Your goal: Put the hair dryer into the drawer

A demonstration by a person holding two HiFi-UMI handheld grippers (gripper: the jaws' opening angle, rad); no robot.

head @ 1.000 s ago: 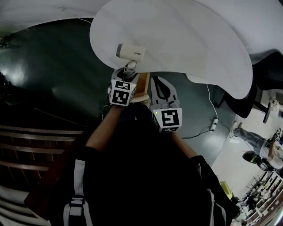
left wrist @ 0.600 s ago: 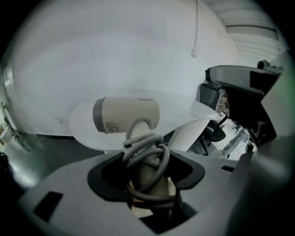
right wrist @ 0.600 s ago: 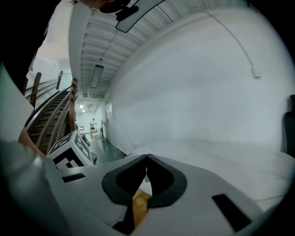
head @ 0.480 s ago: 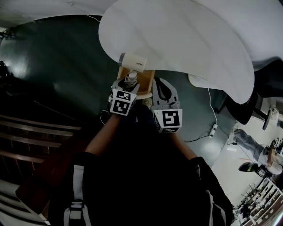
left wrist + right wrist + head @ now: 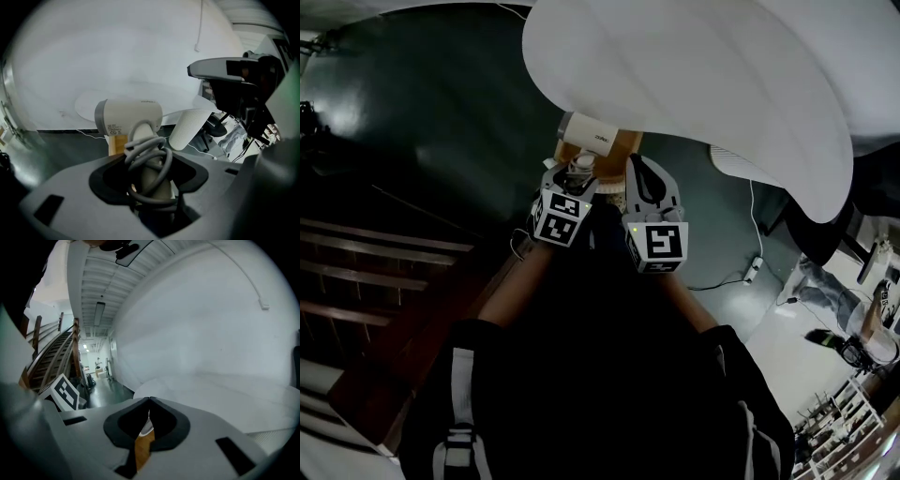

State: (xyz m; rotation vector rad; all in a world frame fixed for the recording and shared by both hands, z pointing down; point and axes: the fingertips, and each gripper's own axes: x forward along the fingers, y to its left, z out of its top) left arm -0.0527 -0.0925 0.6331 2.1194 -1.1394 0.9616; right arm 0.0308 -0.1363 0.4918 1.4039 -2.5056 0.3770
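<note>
Our left tool (image 5: 150,180) clamps the hair dryer (image 5: 129,117) by its cord-wrapped handle, body just beyond the tips; we judge it rigid, light, top-heavy, so the handle suits. Our right tool (image 5: 149,404) sits closed, empty.

My left claw (image 5: 577,167) hides the lower handle of the dryer (image 5: 129,117), whose label print is too small to read, and with my right claw (image 5: 637,167) it covers most of the drawer (image 5: 617,146), its inside unseen.
</note>
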